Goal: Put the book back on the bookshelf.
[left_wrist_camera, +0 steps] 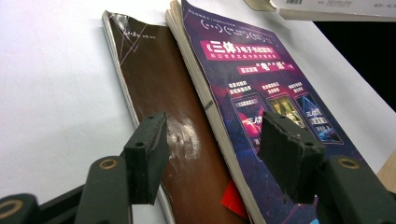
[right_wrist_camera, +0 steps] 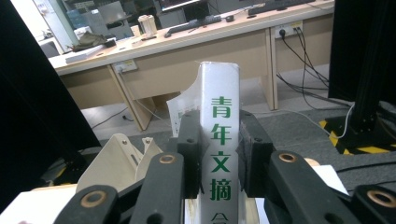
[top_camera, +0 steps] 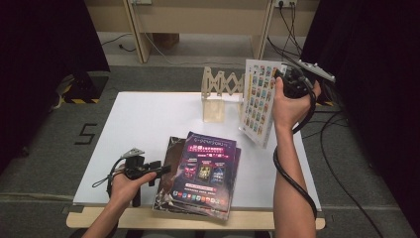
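High view, right gripper point(top_camera: 288, 82) raised, clamping white book point(top_camera: 258, 101) upright, left gripper point(top_camera: 157, 170) parted, low beside stacked books point(top_camera: 203, 173)

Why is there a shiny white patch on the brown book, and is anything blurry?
In the left gripper view, light glares off the glossy brown book, and the near black pads look soft. In the right gripper view, the white magazine held in the right gripper is sharp; the far desks are hazier. In the high view, the side curtains are very dark while the white table is bright.
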Available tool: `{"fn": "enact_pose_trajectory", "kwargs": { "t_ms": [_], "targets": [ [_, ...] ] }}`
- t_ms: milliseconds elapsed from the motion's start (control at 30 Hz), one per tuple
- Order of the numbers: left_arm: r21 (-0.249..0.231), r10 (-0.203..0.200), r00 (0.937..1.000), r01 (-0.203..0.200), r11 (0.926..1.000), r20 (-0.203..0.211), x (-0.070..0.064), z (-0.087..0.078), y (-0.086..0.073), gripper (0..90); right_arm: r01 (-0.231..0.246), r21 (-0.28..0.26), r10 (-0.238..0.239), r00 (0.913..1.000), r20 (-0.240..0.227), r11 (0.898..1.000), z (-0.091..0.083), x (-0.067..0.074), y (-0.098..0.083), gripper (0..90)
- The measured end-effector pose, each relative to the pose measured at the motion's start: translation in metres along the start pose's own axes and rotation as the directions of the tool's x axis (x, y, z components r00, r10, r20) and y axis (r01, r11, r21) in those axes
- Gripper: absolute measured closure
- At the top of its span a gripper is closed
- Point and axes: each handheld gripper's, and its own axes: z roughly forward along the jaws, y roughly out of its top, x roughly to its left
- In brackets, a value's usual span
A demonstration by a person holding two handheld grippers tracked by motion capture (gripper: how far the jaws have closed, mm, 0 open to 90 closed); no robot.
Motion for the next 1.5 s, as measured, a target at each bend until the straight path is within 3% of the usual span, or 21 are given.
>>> {"fn": "enact_pose_trajectory", "kwargs": {
  "t_ms": [467, 1267, 1500],
  "targets": [
    [-0.002, -0.005, 1.0, 0.005, 1.0, 0.001, 0.002, -0.001, 0.0, 41.2, 0.031, -0.008, -0.031, 0.9994, 0.019, 0.999, 0.022, 0.008, 0.008, 74.4],
    [-0.003, -0.013, 0.9999, 0.013, 0.9999, 0.002, 0.004, -0.001, -0.001, 41.2, 0.024, -0.045, -0.024, 0.9996, 0.015, 0.999, 0.052, 0.011, 0.015, 74.4],
    [0.002, -0.012, 0.9999, 0.012, 0.9999, 0.0, 0.005, 0.0, -0.002, 41.2, 0.064, -0.063, -0.062, 0.9978, 0.024, 0.996, 0.06, 0.016, 0.012, 74.3]
  ]
}}
